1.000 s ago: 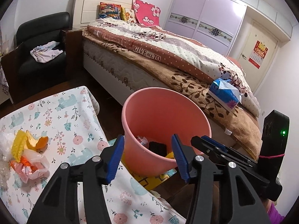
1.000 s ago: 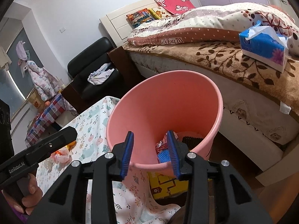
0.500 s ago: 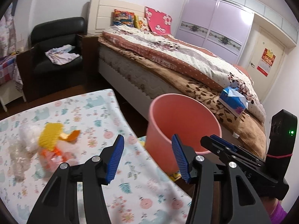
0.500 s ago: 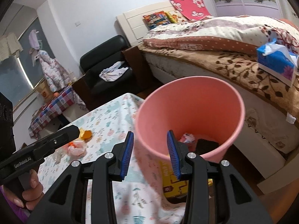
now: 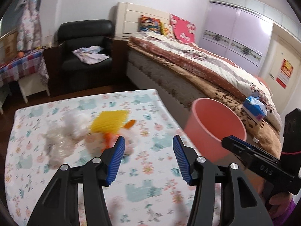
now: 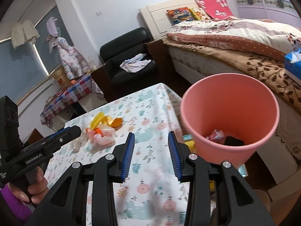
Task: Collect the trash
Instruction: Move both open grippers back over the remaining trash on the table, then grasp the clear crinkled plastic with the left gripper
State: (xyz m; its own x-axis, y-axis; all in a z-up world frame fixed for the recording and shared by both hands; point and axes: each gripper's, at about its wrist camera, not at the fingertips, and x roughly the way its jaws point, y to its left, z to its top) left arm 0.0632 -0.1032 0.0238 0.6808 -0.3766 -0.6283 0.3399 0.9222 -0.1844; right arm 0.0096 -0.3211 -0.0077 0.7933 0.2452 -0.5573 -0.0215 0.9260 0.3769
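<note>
Trash [image 5: 111, 130] lies in a loose heap on the patterned surface [image 5: 143, 188], just beyond and a little left of the left tongs [image 5: 148, 158], which stand spread wide with nothing between them. A second ago these tongs faced the pink bin [image 5: 216, 128]; now they have swung left, so the bin sits off to their right and the heap is nearly straight ahead. I judge the drop is done and the next pick is lined up.

The right tongs [image 6: 151, 154] are spread too, less widely, and also empty. They have turned the same way: the bin [image 6: 229, 111], earlier dead ahead, now stands to their right, with the heap [image 6: 102, 130] ahead and to the left.

Motion blur smears the heap in the left view, so a yellow piece, an orange piece and some pale crumpled wrapping can be told apart but not named. Inside the bin a red-and-white wrapper [image 6: 215, 134] and a black thing [image 6: 233, 141] show; the bin's near wall hides the rest. Beyond, the bed [image 5: 197, 69] is cut off at the right edge.
</note>
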